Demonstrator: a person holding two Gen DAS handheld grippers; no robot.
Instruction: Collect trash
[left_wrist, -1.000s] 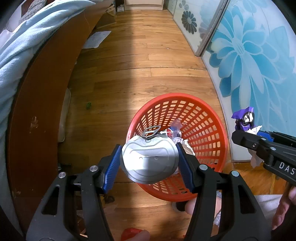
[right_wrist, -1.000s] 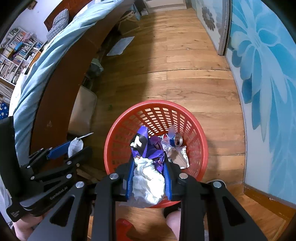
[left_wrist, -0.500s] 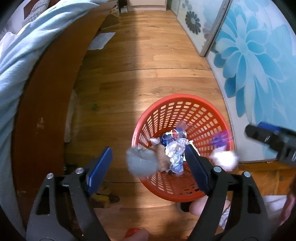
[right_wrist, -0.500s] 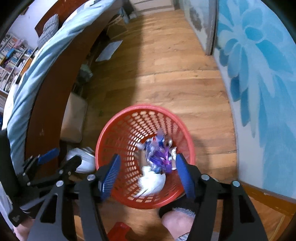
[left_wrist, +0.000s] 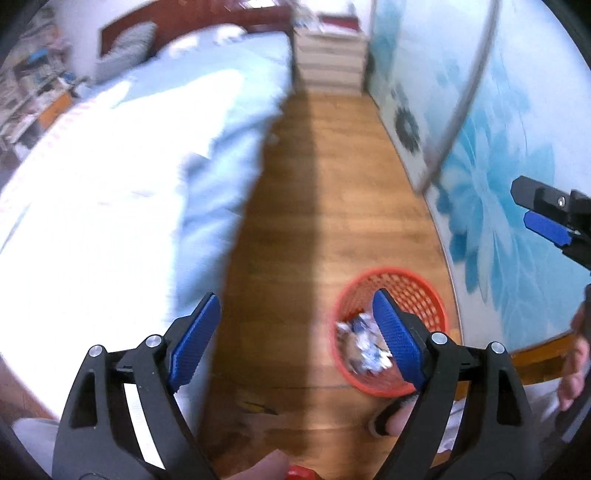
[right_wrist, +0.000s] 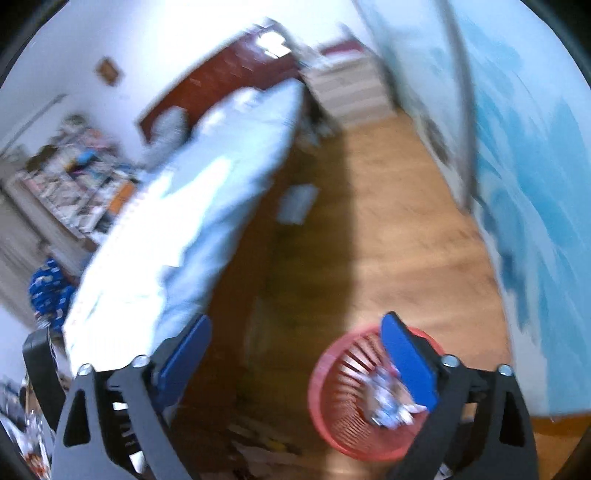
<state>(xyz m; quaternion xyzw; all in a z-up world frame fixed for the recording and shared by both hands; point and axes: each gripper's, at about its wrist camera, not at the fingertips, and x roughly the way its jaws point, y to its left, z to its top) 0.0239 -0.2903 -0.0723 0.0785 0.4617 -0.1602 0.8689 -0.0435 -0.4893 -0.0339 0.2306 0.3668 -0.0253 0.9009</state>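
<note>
Both tools you hold are empty: your left gripper (left_wrist: 293, 332) has its blue pads spread wide with only floor between them, and your right gripper (right_wrist: 295, 354) is spread just as wide with nothing in it. That fits tools raised above the room and pointed down the wooden floor (left_wrist: 332, 192), a posture for scanning rather than grasping. The red basket (left_wrist: 424, 291) stands on the floor close to the blue flower-patterned wall panel (left_wrist: 498, 221), out of the walkway beside the bed (left_wrist: 129, 184), and crumpled wrappers (left_wrist: 364, 347) lie inside it. From your left gripper the basket sits at about 4 o'clock, partly behind the right-hand pad; from your right gripper it lies at about 5 o'clock, again behind the right-hand pad. A pale sheet of paper (right_wrist: 297, 205) lies on the floor at 12 o'clock in the right wrist view, near the bed's edge; blur hides whether it is trash.
</note>
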